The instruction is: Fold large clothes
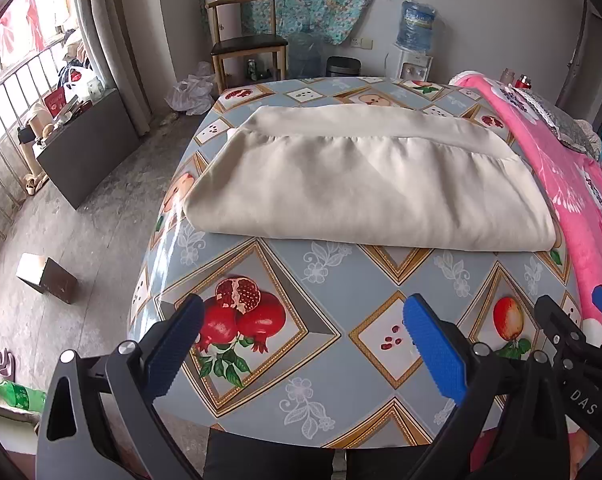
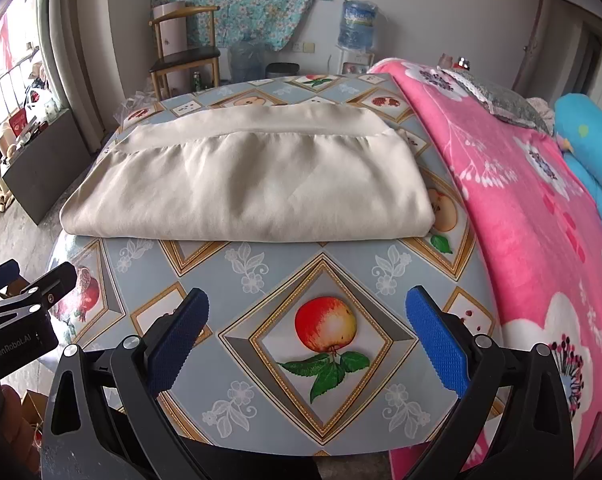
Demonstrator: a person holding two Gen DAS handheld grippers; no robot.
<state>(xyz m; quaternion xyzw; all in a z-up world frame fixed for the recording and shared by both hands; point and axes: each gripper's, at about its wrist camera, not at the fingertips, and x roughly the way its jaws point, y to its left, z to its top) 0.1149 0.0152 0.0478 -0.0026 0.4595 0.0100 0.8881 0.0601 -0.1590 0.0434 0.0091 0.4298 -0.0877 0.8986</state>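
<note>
A cream garment (image 1: pixel 361 184) (image 2: pixel 253 184) lies folded into a flat rectangle on the far half of the table, a gathered seam running across its upper part. My left gripper (image 1: pixel 305 320) hovers open over the near part of the table, short of the garment's near fold, with nothing between its blue pads. My right gripper (image 2: pixel 307 312) is open too, above the printed apple, also short of the garment. Each gripper shows at the edge of the other's view: the right gripper (image 1: pixel 581 312), the left gripper (image 2: pixel 33 276).
The table (image 1: pixel 341 280) (image 2: pixel 261 268) wears a fruit-print oilcloth. A pink flowered blanket (image 2: pixel 521 200) on a bed borders its right side. Behind stand a wooden chair (image 1: pixel 247 40), a water dispenser (image 1: pixel 415 32) and a bin (image 1: pixel 343 66). A dark cabinet (image 1: pixel 85 148) and a box (image 1: pixel 47 276) sit on the floor at left.
</note>
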